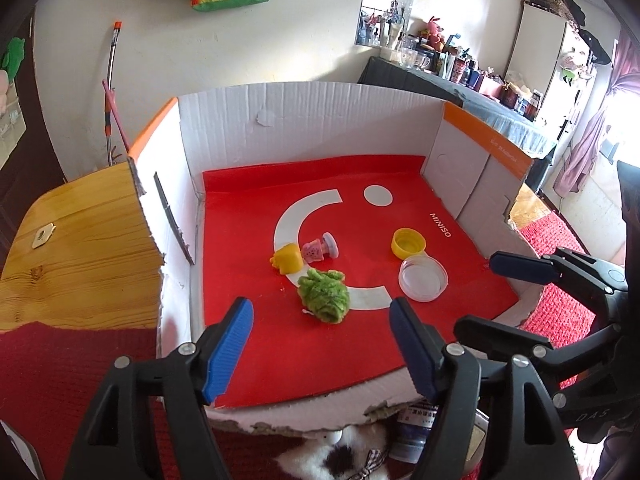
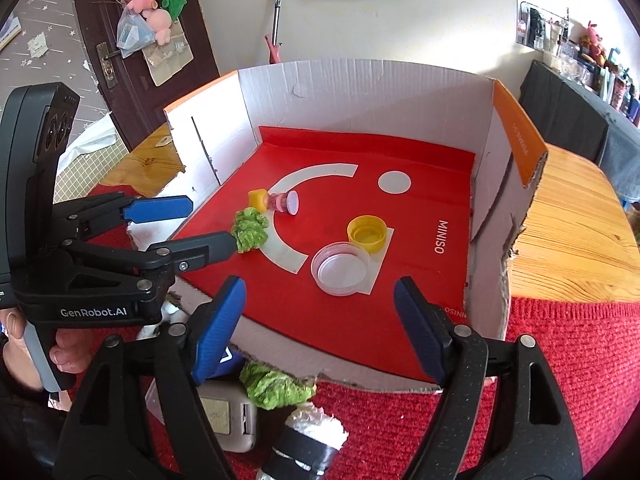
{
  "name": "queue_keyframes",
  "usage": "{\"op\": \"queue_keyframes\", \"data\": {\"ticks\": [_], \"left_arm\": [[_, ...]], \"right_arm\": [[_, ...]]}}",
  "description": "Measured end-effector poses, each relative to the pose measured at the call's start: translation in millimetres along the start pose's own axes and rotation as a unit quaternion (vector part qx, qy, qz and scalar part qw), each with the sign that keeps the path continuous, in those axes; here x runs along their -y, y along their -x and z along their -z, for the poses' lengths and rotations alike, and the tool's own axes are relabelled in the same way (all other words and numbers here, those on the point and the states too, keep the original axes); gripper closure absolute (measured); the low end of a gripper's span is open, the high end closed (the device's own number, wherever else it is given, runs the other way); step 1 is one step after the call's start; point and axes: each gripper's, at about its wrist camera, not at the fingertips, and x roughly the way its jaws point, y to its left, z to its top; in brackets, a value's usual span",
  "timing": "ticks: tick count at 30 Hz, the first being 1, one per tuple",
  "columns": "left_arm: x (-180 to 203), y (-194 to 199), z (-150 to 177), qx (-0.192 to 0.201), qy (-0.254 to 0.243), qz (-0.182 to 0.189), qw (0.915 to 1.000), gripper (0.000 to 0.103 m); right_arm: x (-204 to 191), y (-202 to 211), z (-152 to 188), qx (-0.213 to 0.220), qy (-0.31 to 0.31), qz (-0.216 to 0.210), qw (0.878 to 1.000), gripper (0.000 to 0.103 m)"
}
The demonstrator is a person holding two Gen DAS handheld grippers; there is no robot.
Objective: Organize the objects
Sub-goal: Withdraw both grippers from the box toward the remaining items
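Observation:
A cut-open cardboard box [image 1: 320, 120] with a red liner [image 1: 280, 344] holds a fuzzy green toy [image 1: 324, 296] [image 2: 250, 230], a small yellow toy [image 1: 287, 259] [image 2: 258, 198] and a pink toy [image 1: 320, 249] [image 2: 284, 202]. A yellow cap [image 1: 408, 242] [image 2: 366, 234] and a clear round lid [image 1: 423, 278] [image 2: 340, 268] lie to their right. My left gripper [image 1: 324, 340] [image 2: 188, 228] is open just short of the green toy, holding nothing. My right gripper [image 2: 320, 328] [image 1: 508, 300] is open in front of the clear lid, also holding nothing.
The box sits on a wooden table [image 2: 572, 232] partly covered by a red mat [image 2: 560, 352]. In front of the box lie another green fuzzy piece [image 2: 276, 388], a taped white roll [image 2: 308, 436], a grey device [image 2: 224, 412] and a black-and-white plush [image 1: 344, 452].

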Motion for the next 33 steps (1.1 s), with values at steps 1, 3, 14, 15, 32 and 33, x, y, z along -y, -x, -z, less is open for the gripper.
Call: {"op": "queue_keyframes", "data": {"ticks": [1,3,14,15,32,33], "left_arm": [[1,1,1,0.002,-0.002,0.000,1.0000,0.026],[1,5,3,0.008,-0.005,-0.005,0.9999,0.023],[-8,20,10,0.020,0.010,-0.009,0.9997,0.016],[-9,21,11,0.020,0.012,-0.009,0.9997,0.015],[-13,33,24,0.022,0.022,-0.007,0.9995,0.013],[-13,33,24,0.022,0.022,-0.007,0.9995,0.013]], "right_arm": [[0,1,0,0.001,0.000,0.000,1.000,0.027],[-1,4,1,0.003,0.001,0.001,1.000,0.024],[-10,20,7,0.017,0.012,0.008,1.000,0.020],[-10,21,8,0.018,0.012,0.008,1.000,0.020],[-20,39,22,0.029,0.012,0.004,1.000,0.020],[-21,39,23,0.029,0.012,0.004,1.000,0.020]]}}
